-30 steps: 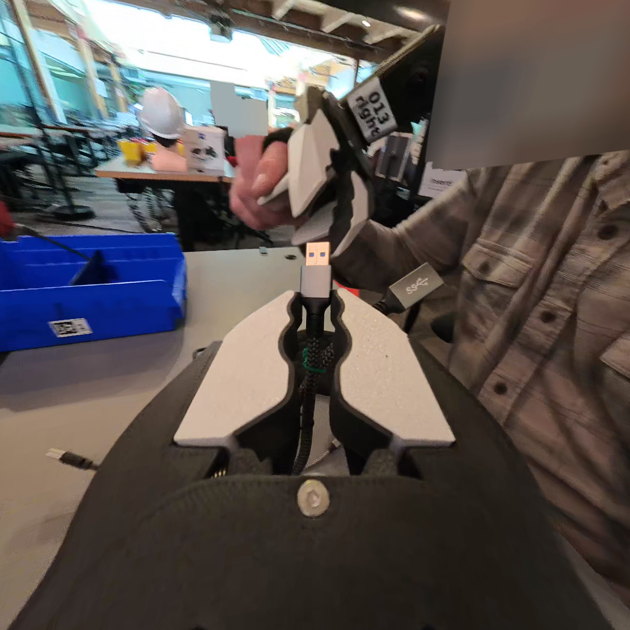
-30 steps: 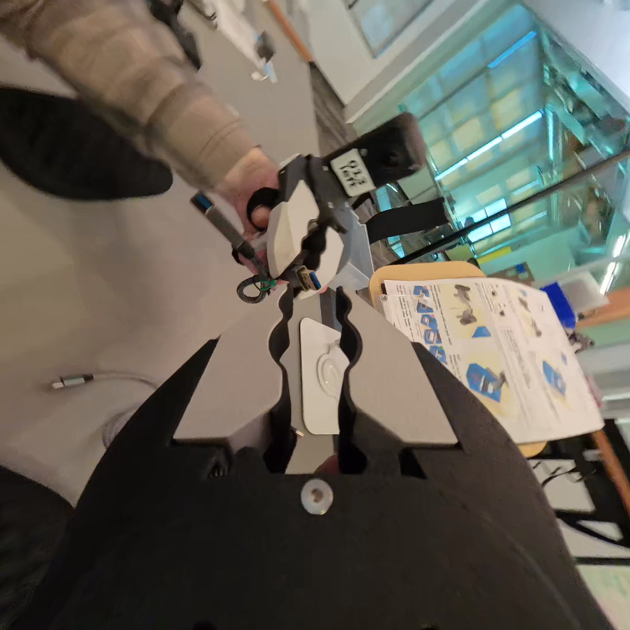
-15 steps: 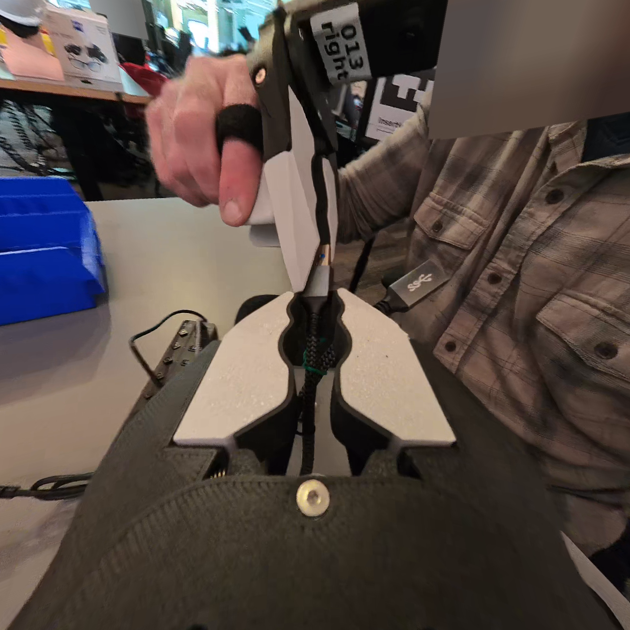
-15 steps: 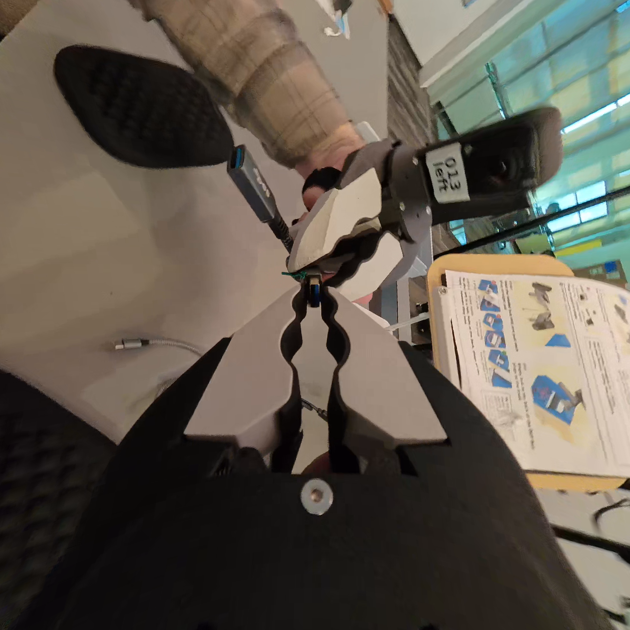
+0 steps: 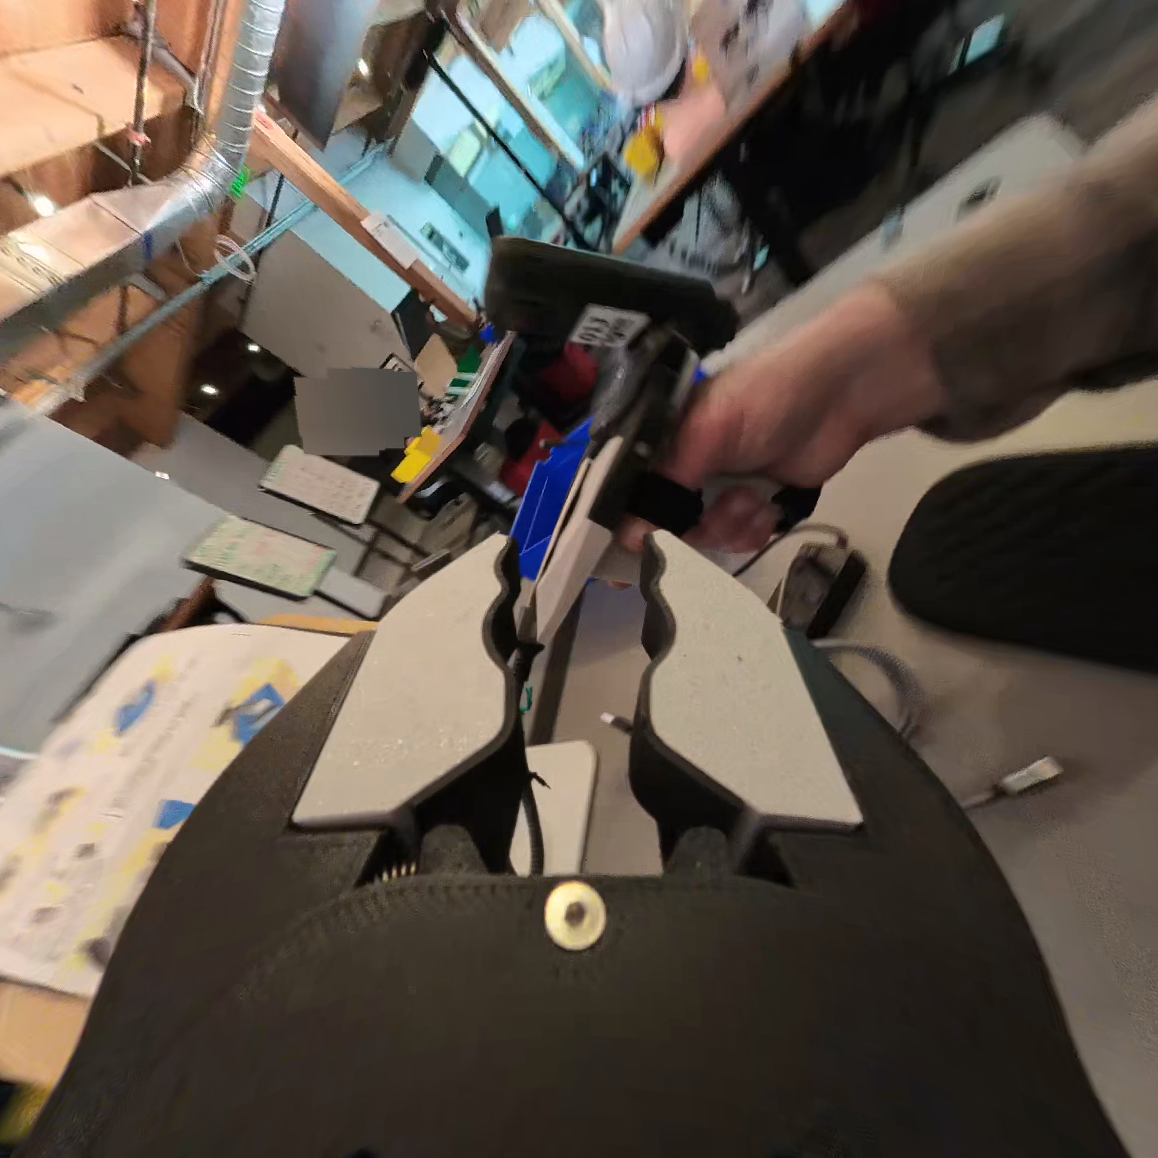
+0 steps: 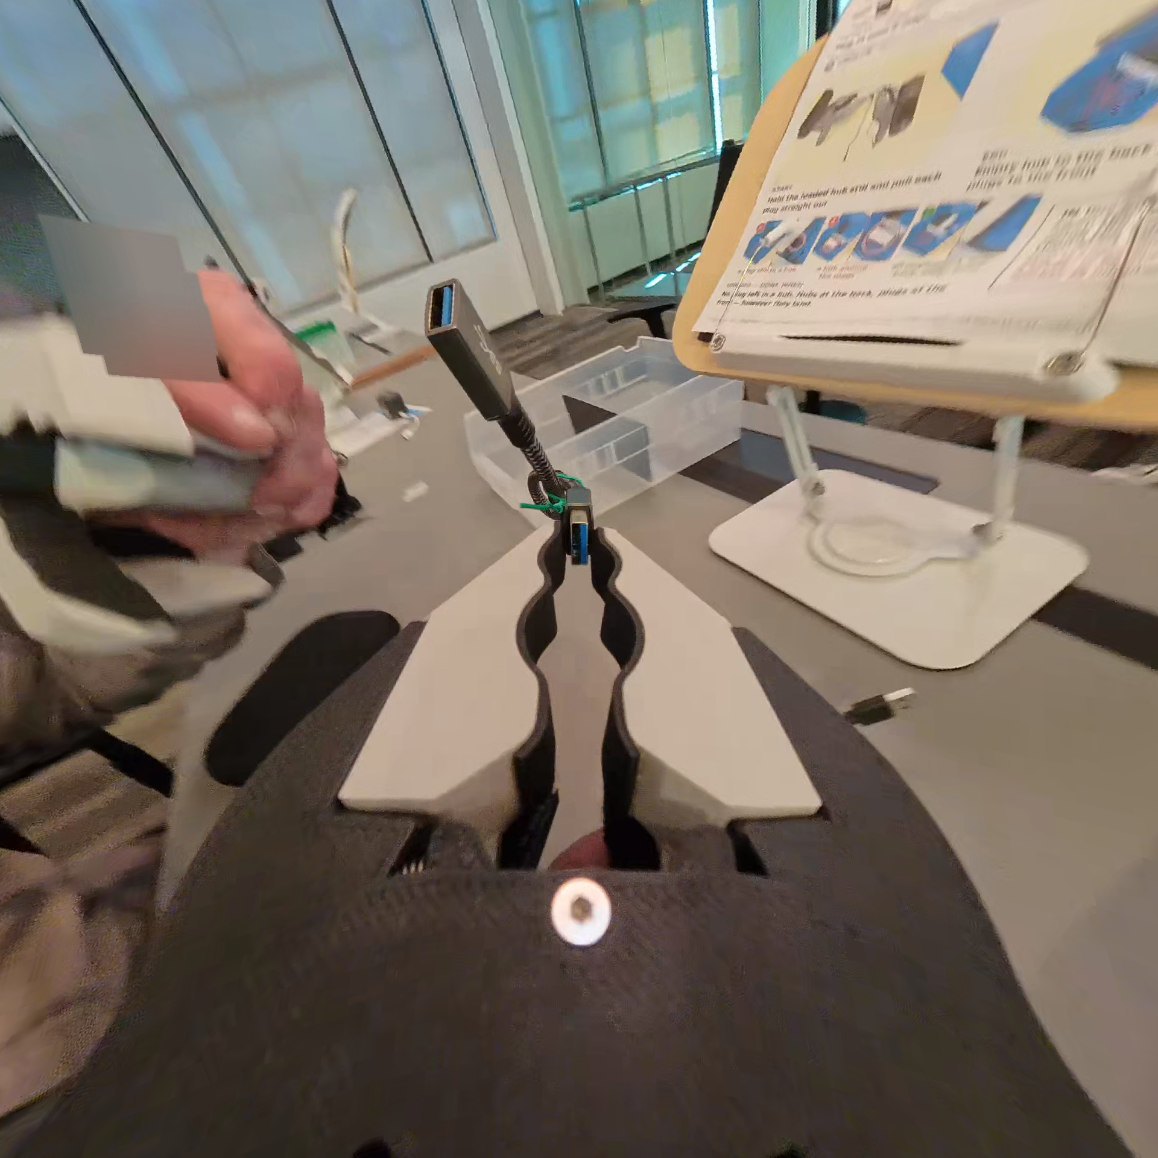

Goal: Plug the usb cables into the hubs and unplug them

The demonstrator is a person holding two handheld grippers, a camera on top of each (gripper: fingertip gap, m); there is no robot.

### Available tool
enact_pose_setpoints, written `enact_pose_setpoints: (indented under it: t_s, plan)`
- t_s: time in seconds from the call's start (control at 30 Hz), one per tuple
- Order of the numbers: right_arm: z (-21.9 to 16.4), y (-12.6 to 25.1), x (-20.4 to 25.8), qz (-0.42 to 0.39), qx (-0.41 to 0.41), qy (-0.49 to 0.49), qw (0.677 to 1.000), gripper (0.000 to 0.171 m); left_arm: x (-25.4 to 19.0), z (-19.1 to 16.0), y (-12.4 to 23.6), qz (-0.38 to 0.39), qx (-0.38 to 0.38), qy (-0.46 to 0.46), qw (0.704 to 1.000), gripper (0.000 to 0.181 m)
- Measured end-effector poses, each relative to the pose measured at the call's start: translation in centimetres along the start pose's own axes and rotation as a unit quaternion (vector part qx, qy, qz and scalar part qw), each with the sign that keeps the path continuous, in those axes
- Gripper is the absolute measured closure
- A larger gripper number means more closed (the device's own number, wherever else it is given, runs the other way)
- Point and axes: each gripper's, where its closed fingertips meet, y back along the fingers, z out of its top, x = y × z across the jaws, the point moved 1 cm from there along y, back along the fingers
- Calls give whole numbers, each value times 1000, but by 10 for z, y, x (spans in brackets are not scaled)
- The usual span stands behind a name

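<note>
A short braided USB cable with a green tie has a blue-tongued plug (image 6: 579, 536) and a dark grey socket end (image 6: 467, 344). My right gripper (image 6: 579, 545) is shut on the plug, and the socket end sticks up beyond it. In the left wrist view my left gripper (image 5: 579, 548) is open and empty. The right gripper (image 5: 540, 617) reaches between its fingers, with the cable (image 5: 525, 686) hanging by the left finger. The left gripper (image 6: 150, 476) shows blurred at the left of the right wrist view, held in a hand.
A document stand holds a printed sheet (image 6: 927, 207) on a white base (image 6: 1027, 564) at the right. A clear plastic bin (image 6: 617, 426) sits behind. Loose plugs (image 6: 877, 705) (image 5: 1027, 774) lie on the grey table. A black hub (image 5: 824, 583), a blue bin (image 5: 545, 495) and a black armrest (image 5: 1034, 551) are nearby.
The cable has passed from my left gripper to my right one. The right gripper closed on the plug, and the left gripper opened and swung away.
</note>
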Motion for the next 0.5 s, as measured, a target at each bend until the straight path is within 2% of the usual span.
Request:
enact_pose_setpoints:
  t_s: [0.07,0.13,0.27,0.4,0.5]
  plan:
    - [-5,-3,3,24,-6,-42,999,165,-10,-14,-15,29,46,-99,994,145]
    - [-11,-4,9,44,-3,-66,997,165,-16,-28,-27,23,72,-151,986,143]
    - [-20,-2,22,75,2,-91,993,165,-9,-49,-37,13,94,-145,985,138]
    - [-23,-1,36,107,0,-107,988,166,-9,-68,-40,-1,122,-170,978,142]
    - [-23,-1,47,132,-3,-117,984,166,-7,-77,-39,-12,130,-156,979,148]
